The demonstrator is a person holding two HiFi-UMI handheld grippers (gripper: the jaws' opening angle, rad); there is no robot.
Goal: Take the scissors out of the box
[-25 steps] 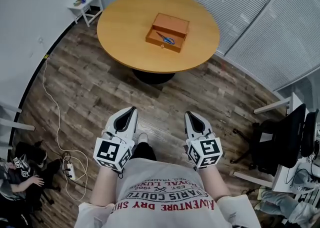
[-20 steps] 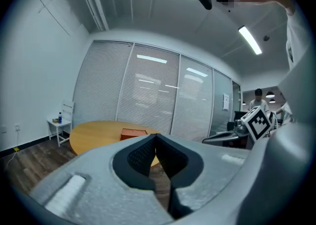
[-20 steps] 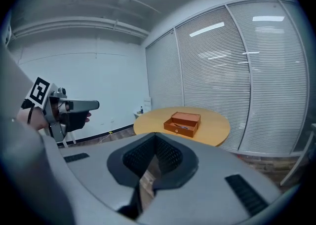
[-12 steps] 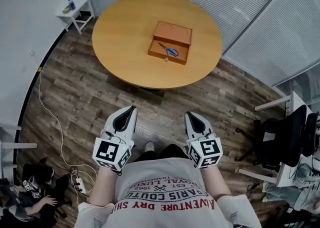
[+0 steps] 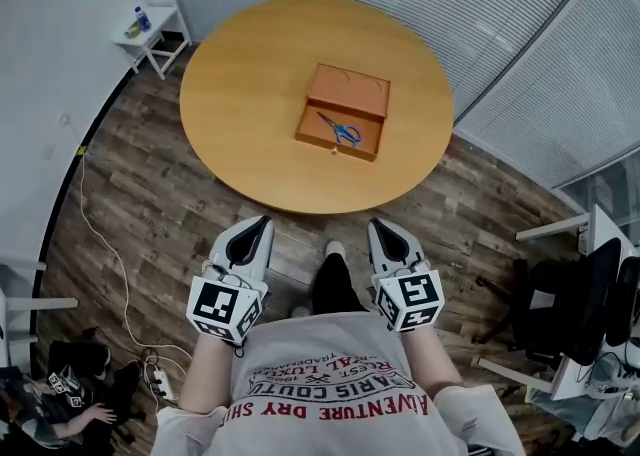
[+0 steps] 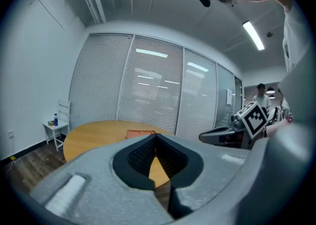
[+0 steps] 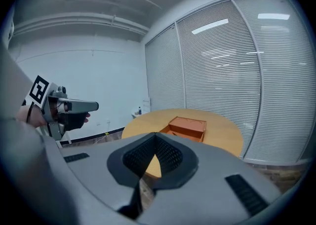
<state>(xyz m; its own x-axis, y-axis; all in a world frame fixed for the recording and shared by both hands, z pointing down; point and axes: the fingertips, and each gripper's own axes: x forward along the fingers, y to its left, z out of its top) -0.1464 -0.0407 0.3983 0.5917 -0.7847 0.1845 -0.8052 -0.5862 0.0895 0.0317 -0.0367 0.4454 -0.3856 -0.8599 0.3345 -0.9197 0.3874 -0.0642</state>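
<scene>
An open orange box (image 5: 343, 112) lies on the round wooden table (image 5: 250, 74) ahead of me. Blue-handled scissors (image 5: 342, 130) rest inside its lower half. Both grippers are held in front of my chest, well short of the table's near edge. My left gripper (image 5: 256, 230) is shut and holds nothing, and so is my right gripper (image 5: 384, 232). In the left gripper view the closed jaw tips (image 6: 156, 136) point at the table, with the box (image 6: 139, 133) just above them. The right gripper view has the box (image 7: 186, 126) beyond its closed tips (image 7: 156, 135).
A small white stand (image 5: 152, 14) with a bottle is by the wall at the far left. Slatted glass walls curve behind the table. A black chair (image 5: 575, 294) stands at the right. A cable and power strip (image 5: 160, 379) lie on the wood floor near a seated person (image 5: 60, 404).
I have walked toward the table: it and the box sit lower and nearer in the head view. Both grippers stay shut in the same pose before my chest.
</scene>
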